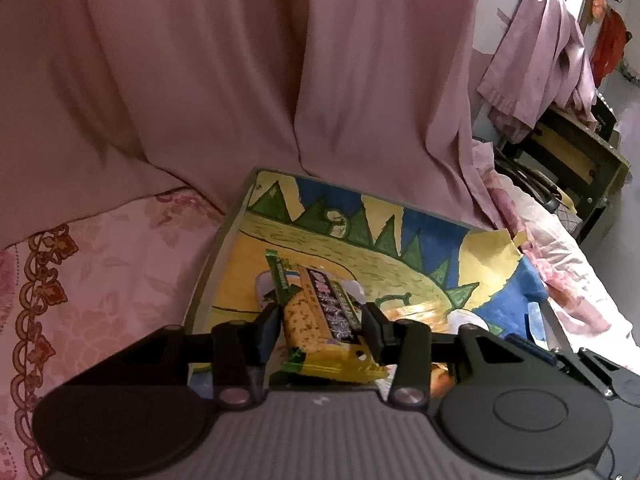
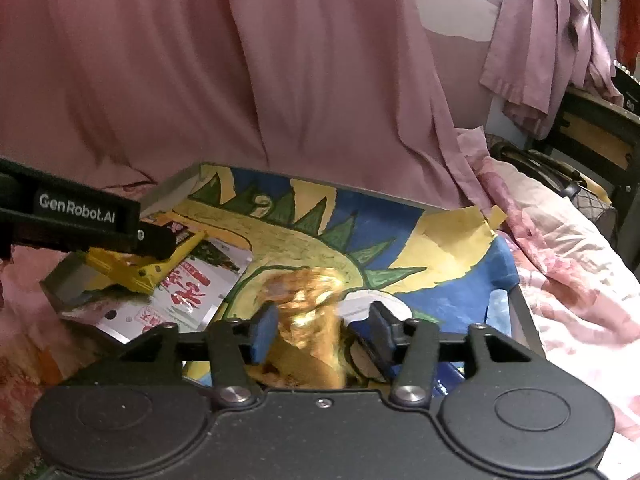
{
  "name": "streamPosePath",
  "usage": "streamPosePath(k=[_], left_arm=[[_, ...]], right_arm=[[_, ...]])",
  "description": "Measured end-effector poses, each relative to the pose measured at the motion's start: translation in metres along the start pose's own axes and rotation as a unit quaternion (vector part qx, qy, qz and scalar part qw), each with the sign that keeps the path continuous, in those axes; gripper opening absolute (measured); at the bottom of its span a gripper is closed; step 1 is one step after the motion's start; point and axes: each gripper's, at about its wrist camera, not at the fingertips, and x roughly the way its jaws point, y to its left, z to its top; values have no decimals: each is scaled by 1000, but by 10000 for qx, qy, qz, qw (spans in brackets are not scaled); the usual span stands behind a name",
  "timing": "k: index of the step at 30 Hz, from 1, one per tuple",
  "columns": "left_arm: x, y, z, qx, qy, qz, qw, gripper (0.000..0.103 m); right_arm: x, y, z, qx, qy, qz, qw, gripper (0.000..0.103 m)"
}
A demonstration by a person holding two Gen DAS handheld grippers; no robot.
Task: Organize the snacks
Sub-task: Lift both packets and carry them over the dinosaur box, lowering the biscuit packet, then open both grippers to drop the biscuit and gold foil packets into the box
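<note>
On the left side of the painted tray (image 1: pixel 224 248), which lies on a bed with a pink floral sheet (image 1: pixel 100 280), the left gripper (image 1: pixel 322 326) has a yellow and green snack bar (image 1: pixel 316 320) between its fingers. The pads seem to touch the sides of the wrapper, so I judge it is held, not yet let go. Under the bar lies a white snack packet with red characters (image 2: pixel 188 292), near the left edge of the tray. More to the right, the right gripper (image 2: pixel 320 330) stands half wide around a golden foil snack (image 2: pixel 308 308), with a gap at the right pad, so the grip looks loose. It seems that both snacks are now arriving in the tray. The far and right parts of the tray are free. The pink curtain (image 1: pixel 280 60) hangs close behind its far edge.
</note>
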Motion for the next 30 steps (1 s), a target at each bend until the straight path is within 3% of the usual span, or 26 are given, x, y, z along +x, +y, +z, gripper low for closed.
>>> streamPosePath(k=[4,9,14,20,30], left_arm=[[-9,-3,3,8,-123,-25,9999,62],[-32,-9,9,39,-431,7,9991,87],[-67,-17,13,143,-850,127,9962,101],[-114,-20,9,198,-1307,321,9907,103],[-171,-30,-29,530,-1669,540,9831,103]], right_arm=[[-10,-5,4,112,-131,-32,9998,70],[-36,-15,11,397,-458,-92,9981,85],[-73,-24,15,591,-927,-177,9938,98],[-121,-33,11,842,-1372,-196,9868,102],[-188,-34,-17,883,-1623,-216,9825,102]])
